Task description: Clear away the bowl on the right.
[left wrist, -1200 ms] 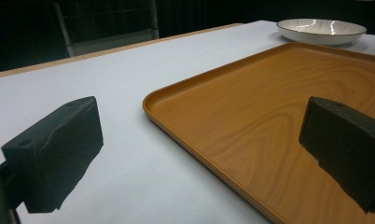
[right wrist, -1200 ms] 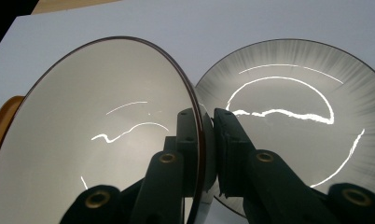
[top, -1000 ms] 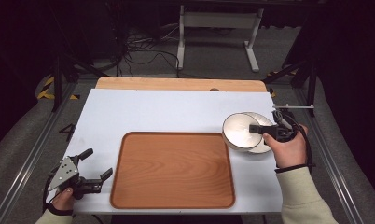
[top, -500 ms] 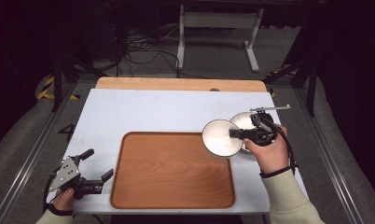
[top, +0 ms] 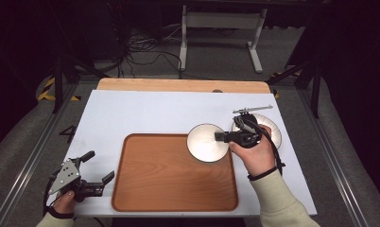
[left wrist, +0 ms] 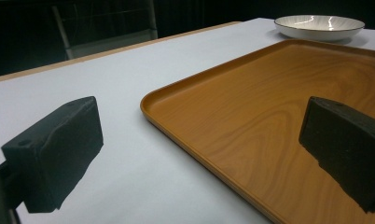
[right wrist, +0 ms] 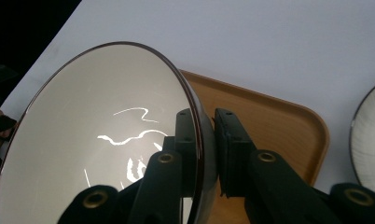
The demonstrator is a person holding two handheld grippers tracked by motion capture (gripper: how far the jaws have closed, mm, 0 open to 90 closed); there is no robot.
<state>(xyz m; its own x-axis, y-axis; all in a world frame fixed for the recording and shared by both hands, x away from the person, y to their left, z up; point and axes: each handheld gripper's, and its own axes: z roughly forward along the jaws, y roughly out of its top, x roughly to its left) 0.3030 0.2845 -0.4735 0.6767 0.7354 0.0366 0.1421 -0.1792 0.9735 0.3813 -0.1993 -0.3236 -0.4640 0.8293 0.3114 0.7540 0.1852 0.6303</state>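
A white bowl [top: 204, 144] with a dark rim hangs tilted over the far right corner of the wooden tray [top: 169, 179]. My right gripper [top: 220, 137] is shut on its rim. In the right gripper view the two jaws pinch the bowl [right wrist: 97, 140] wall, one inside and one outside, at my right gripper [right wrist: 205, 135], with the tray [right wrist: 274, 121] beneath. A second ribbed white bowl [top: 269, 128] sits on the table just right of that hand. My left gripper [top: 96, 167] rests open near the tray's front left corner. In its own view my left gripper [left wrist: 199, 140] holds nothing, its fingers [left wrist: 59, 149] spread wide.
The tray lies on a white mat [top: 141, 113] covering the table, with a wooden strip [top: 178, 85] along the far edge. The left gripper view shows the tray [left wrist: 269, 116] and the ribbed bowl [left wrist: 319, 25] far off. Metal stand legs and cables lie beyond the table.
My right gripper has carried the white bowl leftward, from above the ribbed bowl to over the tray's far right corner. The left gripper has stayed in place.
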